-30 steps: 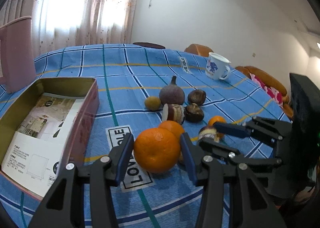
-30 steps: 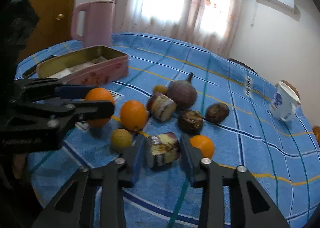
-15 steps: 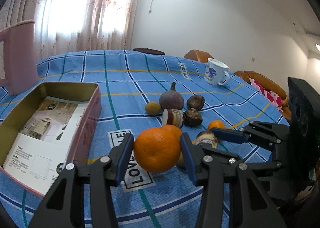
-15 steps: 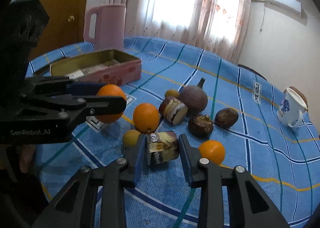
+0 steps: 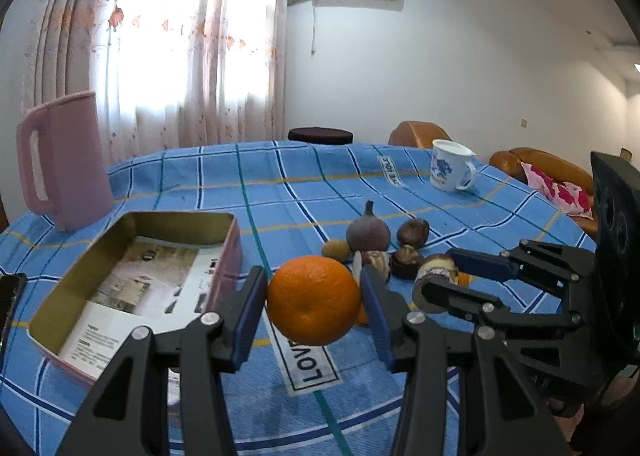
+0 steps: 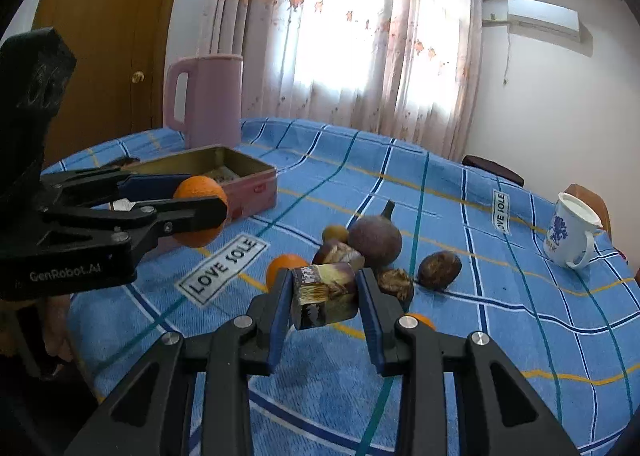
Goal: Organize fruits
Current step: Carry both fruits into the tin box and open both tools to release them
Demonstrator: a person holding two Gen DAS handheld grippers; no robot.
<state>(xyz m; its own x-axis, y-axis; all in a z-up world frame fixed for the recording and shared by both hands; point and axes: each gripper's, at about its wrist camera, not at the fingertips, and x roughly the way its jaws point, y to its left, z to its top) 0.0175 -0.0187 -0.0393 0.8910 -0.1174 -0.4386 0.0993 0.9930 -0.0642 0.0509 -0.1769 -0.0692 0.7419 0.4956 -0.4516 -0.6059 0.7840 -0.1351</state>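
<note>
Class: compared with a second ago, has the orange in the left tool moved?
Yes. The orange, gripped in the left tool, has risen off the blue cloth and moved toward the pink tin.

Both views are taken from just behind their own tongs, angled down across the desk (image 5: 280,176). The left tongs (image 5: 314,304) are seen close up, faced toward the mug (image 5: 452,170); the right tongs (image 6: 324,296) are faced toward the pitcher (image 6: 212,100). The tin (image 5: 132,276) and fruit cluster (image 6: 376,244) are shared, and each pair of tongs is caught in the other view.

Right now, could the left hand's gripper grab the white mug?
Probably not: the left gripper is already clamped on an orange, and the white mug sits far across the table beyond the fruit pile.
</note>
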